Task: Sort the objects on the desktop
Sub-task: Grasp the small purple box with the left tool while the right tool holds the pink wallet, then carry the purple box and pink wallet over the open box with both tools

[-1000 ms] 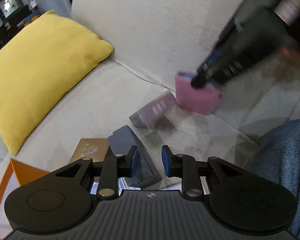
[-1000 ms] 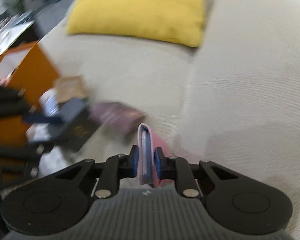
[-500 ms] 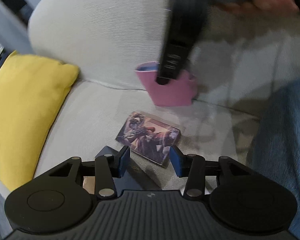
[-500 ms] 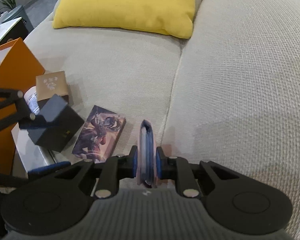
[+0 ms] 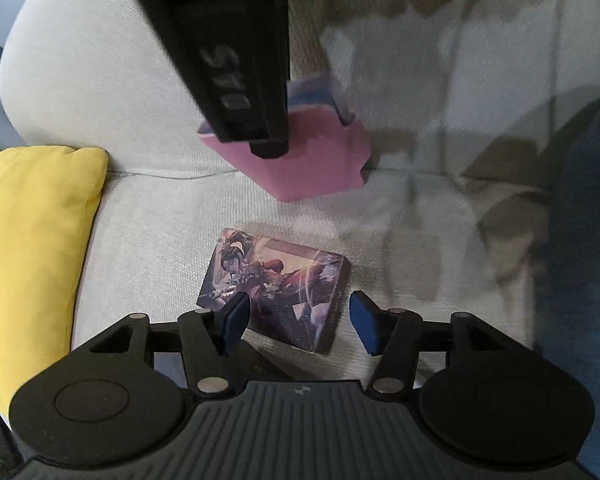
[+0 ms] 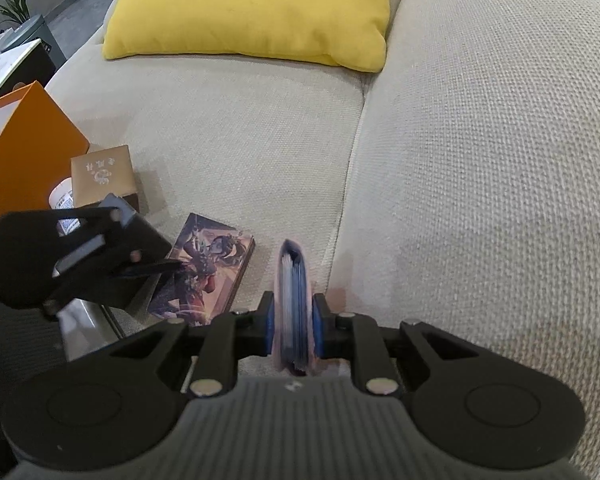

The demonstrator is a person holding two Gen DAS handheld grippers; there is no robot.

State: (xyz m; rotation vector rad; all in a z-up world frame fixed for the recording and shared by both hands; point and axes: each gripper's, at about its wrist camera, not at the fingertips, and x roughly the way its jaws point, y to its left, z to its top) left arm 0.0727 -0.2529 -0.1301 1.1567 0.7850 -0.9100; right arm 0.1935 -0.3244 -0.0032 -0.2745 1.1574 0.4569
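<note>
An illustrated card box [image 5: 276,280] lies flat on the beige sofa seat [image 5: 148,240]. My left gripper [image 5: 300,324] hovers just over its near end with jaws opening; the blue pads [image 5: 364,328] do not press on it. A thin pink case with blue inside [image 6: 294,292] stands on edge close to the seat crease, my right gripper [image 6: 294,320] shut on it. In the left wrist view the pink case [image 5: 316,164] shows under the right gripper's black body [image 5: 228,60]. The illustrated box [image 6: 204,276] lies left of the case.
A yellow cushion [image 6: 252,12] rests at the far end of the seat. An orange bag [image 6: 24,140], a brown box [image 6: 102,178], a white container [image 6: 62,200] and a dark box [image 6: 118,206] crowd the seat's left edge. A blue-jeaned leg [image 5: 580,240] is at right.
My left gripper has come down over the illustrated box, rolling as it went, and its jaws have spread wider. The right gripper still grips the pink case in the same spot.
</note>
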